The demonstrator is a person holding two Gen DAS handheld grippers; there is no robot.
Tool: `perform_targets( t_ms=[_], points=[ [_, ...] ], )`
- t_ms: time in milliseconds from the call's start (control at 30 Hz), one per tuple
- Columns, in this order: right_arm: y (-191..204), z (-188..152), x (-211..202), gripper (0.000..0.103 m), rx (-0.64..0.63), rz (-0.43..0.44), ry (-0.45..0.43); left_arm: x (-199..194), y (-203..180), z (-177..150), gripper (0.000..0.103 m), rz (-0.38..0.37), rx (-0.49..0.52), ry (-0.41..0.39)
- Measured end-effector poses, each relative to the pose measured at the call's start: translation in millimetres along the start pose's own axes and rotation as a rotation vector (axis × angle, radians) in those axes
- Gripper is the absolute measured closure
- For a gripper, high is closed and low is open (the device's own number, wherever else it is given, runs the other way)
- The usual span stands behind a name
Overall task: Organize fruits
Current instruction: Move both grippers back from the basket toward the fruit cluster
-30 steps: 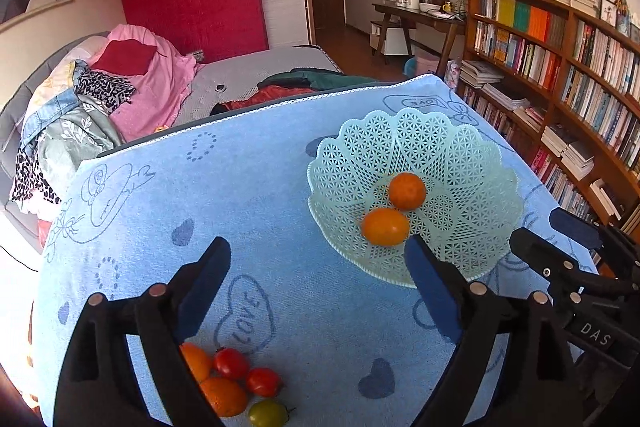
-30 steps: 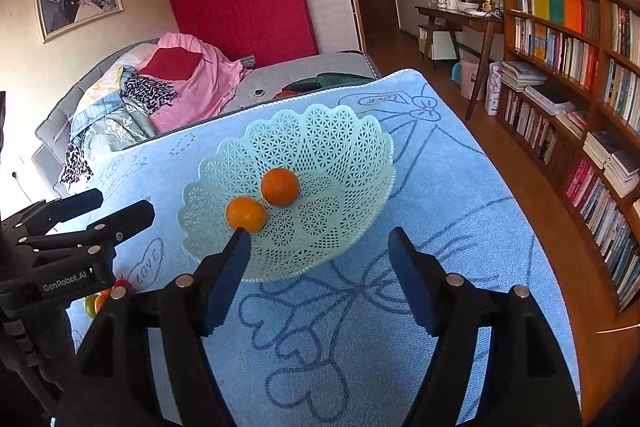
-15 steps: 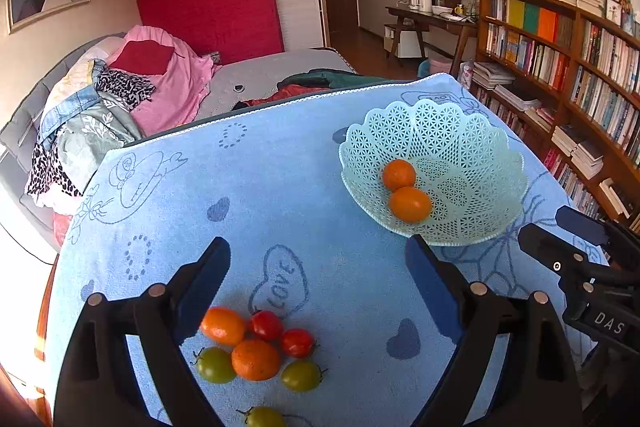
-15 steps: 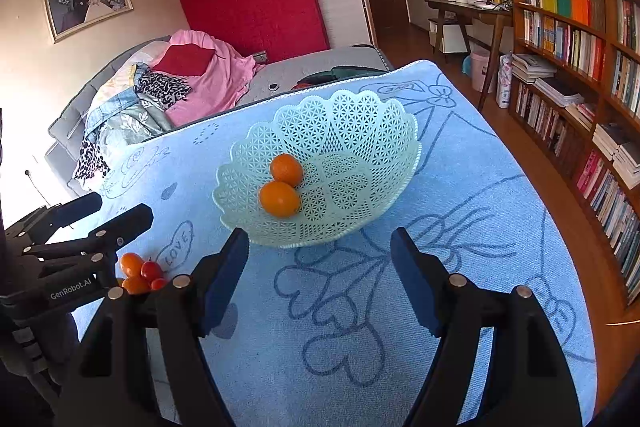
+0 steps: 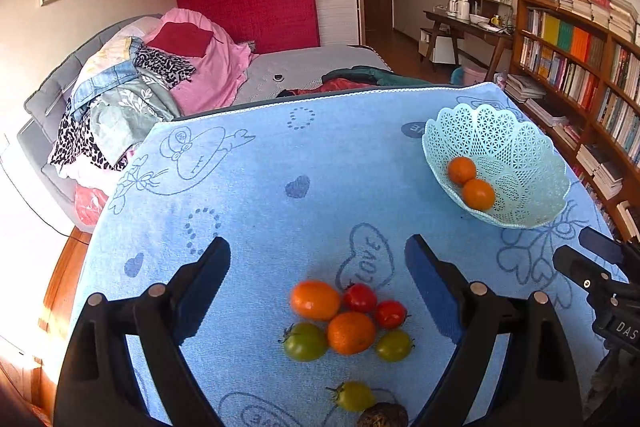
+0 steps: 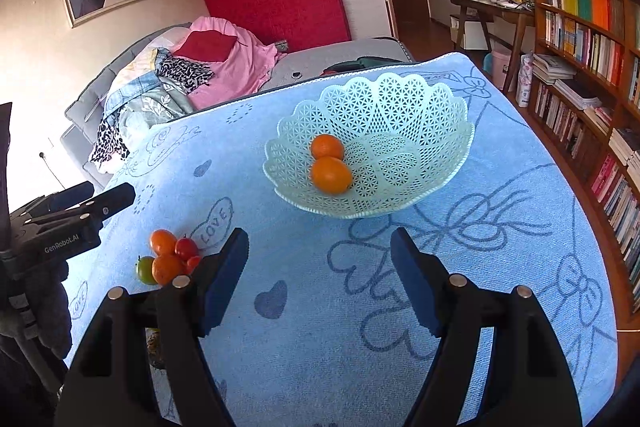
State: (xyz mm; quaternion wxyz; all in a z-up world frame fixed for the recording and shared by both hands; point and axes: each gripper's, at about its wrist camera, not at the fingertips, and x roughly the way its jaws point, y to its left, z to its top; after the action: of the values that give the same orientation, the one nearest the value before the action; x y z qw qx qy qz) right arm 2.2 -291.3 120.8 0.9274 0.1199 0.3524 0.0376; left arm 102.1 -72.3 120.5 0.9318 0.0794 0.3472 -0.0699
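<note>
- The blue cloth (image 5: 256, 195) is lying over the table, filling both views.
- The basket (image 6: 420, 115) is sitting further right in the left wrist view than a second ago, holding two oranges (image 6: 331, 174) that are touching.
- The left gripper (image 5: 316, 267) is hanging empty, fingers wide apart, now over the loose fruit pile (image 5: 348, 319), which was at the frame's bottom edge earlier.
- The right gripper (image 6: 320, 255) is hovering empty, fingers apart, short of the basket.
- Loose on the cloth are two oranges, two red tomatoes (image 5: 360, 297) and three green ones (image 5: 304, 342).
</note>
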Motion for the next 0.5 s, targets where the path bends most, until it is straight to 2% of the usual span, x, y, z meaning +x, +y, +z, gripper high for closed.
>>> perform_targets(
  t_ms=[167,500],
  points=[
    [8.4,-6.4,5.3,0.028,0.000,0.023,0.023,-2.9,25.8,-8.3,0.015,0.021,-0.041,0.013],
    [23.2,-19.7,13.6,0.028,-0.014,0.053,0.066,3.5,50.1,-33.4,0.015,0.028,-0.082,0.068]
  ],
)
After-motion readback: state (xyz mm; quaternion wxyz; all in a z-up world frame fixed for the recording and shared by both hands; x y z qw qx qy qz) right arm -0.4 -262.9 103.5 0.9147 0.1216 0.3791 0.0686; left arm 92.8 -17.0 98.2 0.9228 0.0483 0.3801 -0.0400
